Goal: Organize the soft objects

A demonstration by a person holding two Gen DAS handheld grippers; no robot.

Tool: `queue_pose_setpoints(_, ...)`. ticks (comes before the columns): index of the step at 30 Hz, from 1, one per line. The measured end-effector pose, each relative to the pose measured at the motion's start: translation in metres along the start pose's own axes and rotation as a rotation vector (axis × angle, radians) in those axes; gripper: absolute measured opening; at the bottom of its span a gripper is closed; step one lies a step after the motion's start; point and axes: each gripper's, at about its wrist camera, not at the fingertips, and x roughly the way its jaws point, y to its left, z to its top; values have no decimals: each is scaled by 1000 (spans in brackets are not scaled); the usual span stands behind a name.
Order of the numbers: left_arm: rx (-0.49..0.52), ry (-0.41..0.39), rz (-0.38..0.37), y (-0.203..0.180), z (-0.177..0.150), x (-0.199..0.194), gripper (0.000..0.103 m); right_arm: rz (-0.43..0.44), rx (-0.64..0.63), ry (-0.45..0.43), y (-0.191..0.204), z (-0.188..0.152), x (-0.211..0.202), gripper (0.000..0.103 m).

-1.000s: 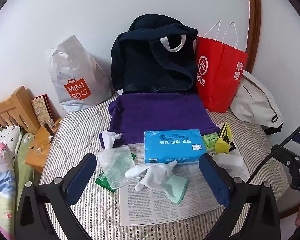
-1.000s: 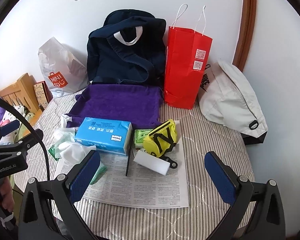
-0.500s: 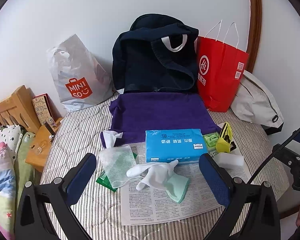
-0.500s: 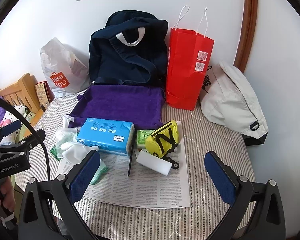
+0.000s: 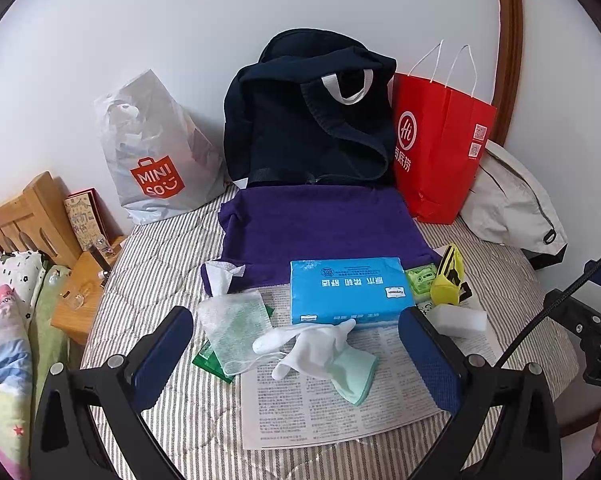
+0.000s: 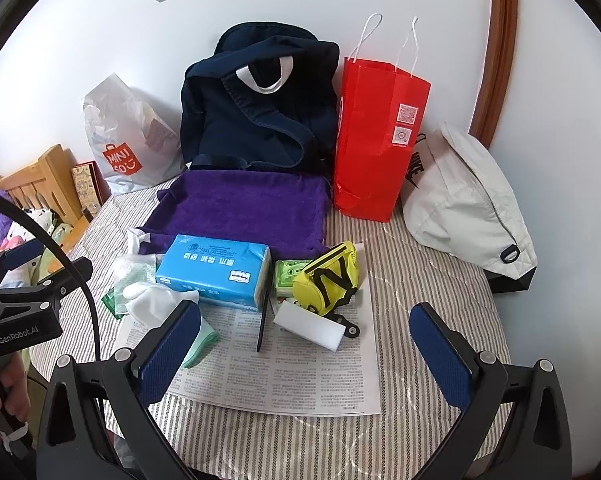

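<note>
Both claws, the left claw and the right claw, hover spread apart and empty over the bed, where the white glove lies on the newspaper just near the tissue pack, so a low pinch could drag the paper along.

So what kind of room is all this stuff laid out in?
Most likely a bedroom: the things lie on a striped quilted mattress, a wooden headboard stands at one end, and patterned bedding is bunched beside it. Shopping bags lean on the wall.
</note>
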Motion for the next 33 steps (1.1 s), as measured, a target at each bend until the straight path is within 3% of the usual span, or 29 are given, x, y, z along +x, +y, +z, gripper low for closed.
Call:
queue_pose_setpoints(20,5,6,6,2,2,-2,103,-3,-8,1,0,-1,0,103)
queue_pose_setpoints(33,8,17,1,11,1,14,103,42,7,20,-1,1,20,103)
